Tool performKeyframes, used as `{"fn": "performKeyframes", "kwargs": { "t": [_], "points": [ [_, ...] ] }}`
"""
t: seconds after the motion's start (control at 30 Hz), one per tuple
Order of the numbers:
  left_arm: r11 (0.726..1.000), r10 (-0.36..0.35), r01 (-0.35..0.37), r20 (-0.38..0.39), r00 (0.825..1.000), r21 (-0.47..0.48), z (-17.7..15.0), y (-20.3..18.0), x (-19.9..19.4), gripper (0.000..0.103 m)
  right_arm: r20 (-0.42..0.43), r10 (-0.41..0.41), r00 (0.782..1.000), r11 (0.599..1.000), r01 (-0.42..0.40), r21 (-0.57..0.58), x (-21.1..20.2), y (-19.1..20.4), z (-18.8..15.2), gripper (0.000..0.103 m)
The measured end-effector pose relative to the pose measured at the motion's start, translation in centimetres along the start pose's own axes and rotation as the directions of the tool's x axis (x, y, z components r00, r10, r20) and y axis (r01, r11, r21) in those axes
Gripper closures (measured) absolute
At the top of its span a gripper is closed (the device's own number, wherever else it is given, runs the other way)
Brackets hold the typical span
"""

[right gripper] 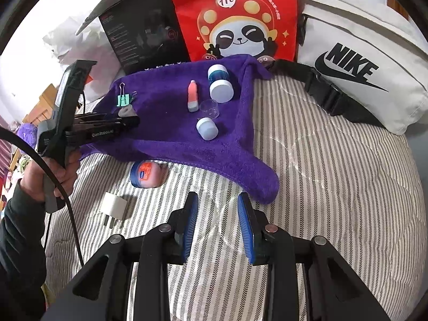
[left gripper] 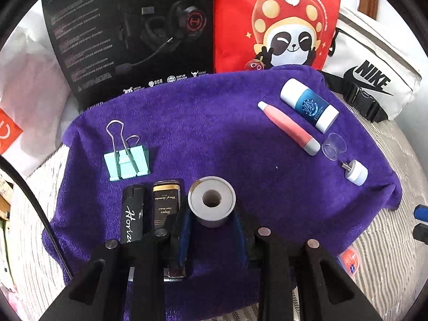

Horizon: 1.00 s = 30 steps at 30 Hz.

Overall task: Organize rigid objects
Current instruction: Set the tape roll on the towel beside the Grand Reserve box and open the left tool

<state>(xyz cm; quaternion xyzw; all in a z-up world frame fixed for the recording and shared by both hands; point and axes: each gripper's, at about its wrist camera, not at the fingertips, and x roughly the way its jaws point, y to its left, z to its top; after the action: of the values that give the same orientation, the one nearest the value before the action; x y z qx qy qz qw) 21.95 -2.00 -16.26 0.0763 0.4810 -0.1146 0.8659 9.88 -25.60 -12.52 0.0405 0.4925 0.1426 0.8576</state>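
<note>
A purple towel (left gripper: 214, 123) lies on the bed. On it are a teal binder clip (left gripper: 125, 160), a black lighter (left gripper: 132, 218), a gold-and-black lighter (left gripper: 165, 203), a pink tube (left gripper: 289, 127), a blue-and-white bottle (left gripper: 309, 104), a clear cap (left gripper: 333, 145) and a small white jar (left gripper: 355, 172). My left gripper (left gripper: 212, 230) is shut on a grey ring (left gripper: 211, 200) that rests on the towel; it shows in the right wrist view too (right gripper: 128, 112). My right gripper (right gripper: 218, 214) is open and empty above the striped bedding, near the towel's front corner (right gripper: 256, 184).
A Vaseline jar (right gripper: 145, 174) and a white charger plug (right gripper: 113, 206) lie on the striped bedding (right gripper: 321, 187) left of my right gripper. A black headset box (left gripper: 128, 34), a red panda bag (left gripper: 275, 21) and a white Nike bag (left gripper: 374, 75) stand behind the towel.
</note>
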Motion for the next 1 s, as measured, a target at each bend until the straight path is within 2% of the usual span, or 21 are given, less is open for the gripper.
{"fn": "performKeyframes", "kwargs": {
  "t": [0.43, 0.67, 0.83, 1.0],
  "points": [
    [0.999, -0.034, 0.034, -0.039, 0.999, -0.019, -0.8, 0.1, -0.7, 0.073, 0.009, 0.007, 1.000, 1.000, -0.007, -0.010, -1.2, 0.8, -0.9, 0.071],
    [0.998, -0.052, 0.053, 0.010, 0.999, -0.036, -2.1, 0.3, -4.6, 0.073, 0.014, 0.017, 1.000, 1.000, -0.017, -0.019, -1.6, 1.9, -1.9, 0.071],
    [0.997, -0.046, 0.049, 0.047, 0.998, -0.063, -4.3, 1.1, -7.7, 0.073, 0.035, 0.053, 0.998, 0.998, -0.052, -0.026, -1.0, 3.2, -1.8, 0.071],
    [0.995, -0.019, 0.023, 0.044, 0.999, -0.093, -7.5, 2.5, -9.0, 0.073, 0.040, 0.045, 0.998, 0.998, -0.043, -0.054, 1.0, 5.5, -0.7, 0.068]
  ]
}}
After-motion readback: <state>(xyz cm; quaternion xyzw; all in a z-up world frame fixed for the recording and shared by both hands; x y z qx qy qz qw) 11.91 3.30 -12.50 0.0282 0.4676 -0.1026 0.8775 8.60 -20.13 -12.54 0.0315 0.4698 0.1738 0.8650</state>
